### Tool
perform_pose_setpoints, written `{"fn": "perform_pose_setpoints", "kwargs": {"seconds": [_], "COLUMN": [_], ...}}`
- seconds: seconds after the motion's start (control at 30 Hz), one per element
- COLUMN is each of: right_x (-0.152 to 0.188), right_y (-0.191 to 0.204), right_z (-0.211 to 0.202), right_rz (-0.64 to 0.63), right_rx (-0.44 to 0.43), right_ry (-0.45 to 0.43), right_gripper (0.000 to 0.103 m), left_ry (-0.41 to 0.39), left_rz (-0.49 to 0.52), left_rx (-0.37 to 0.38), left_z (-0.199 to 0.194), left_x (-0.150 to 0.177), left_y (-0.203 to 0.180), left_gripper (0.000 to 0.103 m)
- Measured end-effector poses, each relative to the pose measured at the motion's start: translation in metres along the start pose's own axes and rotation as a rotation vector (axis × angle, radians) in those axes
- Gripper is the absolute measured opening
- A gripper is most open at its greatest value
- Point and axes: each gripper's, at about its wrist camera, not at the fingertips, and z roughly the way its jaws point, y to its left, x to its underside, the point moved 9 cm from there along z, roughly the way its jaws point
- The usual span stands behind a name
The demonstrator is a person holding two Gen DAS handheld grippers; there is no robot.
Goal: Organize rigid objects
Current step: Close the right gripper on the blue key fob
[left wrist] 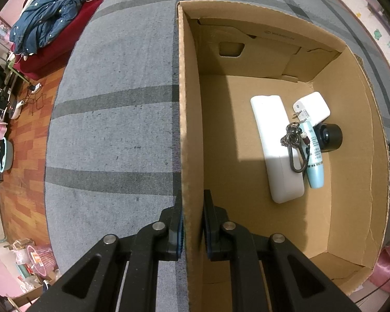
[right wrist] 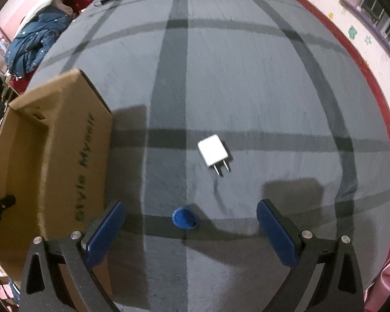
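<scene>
Your left hand-held gripper (left wrist: 192, 223) is clamped on the cardboard box (left wrist: 192, 130) wall; right hand-held gripper (right wrist: 191, 230) spread apart above the white charger (right wrist: 214, 153) and blue cap (right wrist: 183, 218).

Grey plaid bedspread (left wrist: 111, 135), patterned wood floor (left wrist: 20, 140), pink walls, star-print wallpaper (right wrist: 351, 33).

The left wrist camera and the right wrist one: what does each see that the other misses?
Only the left view shows inside the box: a white case, a charger, a keyring, a blue tube and a black cylinder, with the left gripper clamped on the box wall. Only the right view shows a loose charger and a blue cap below the open right gripper. Both show the box and grey checked cloth.
</scene>
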Motion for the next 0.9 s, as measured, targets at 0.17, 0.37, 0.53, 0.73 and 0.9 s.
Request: {"fn": "perform_pose_setpoints", "kwargs": {"seconds": [0.17,0.37,0.53,0.73,0.9], "right_x": [0.013,0.026,0.034,0.044,0.043], "right_y": [-0.007,-0.014,-0.018,-0.017,-0.024], "right_z": [0.025,0.047,0.063,0.081,0.085], "right_rz": [0.005,0.013,0.010,0.000,0.016], "right_rx": [0.008,0.015,0.024,0.017,0.003], "right_ry": [0.037,0.067,0.092,0.118,0.125], "right_gripper": [0.103,0.103,0.103,0.103,0.103], "left_ry": [0.000,0.001,0.001,-0.002,-0.001], "left_rz": [0.000,-0.002,-0.005,-0.006,-0.011], "left_rx": [-0.002,-0.005,-0.007,-0.012,-0.014], "left_z": [0.000,0.000,0.001,-0.001,-0.001], "left_x": [0.000,-0.001,0.000,0.001,0.001], "left_y": [-0.001,-0.001,-0.001,-0.002,-0.001], "left_gripper": [0.012,0.012,0.012,0.012,0.012]}}
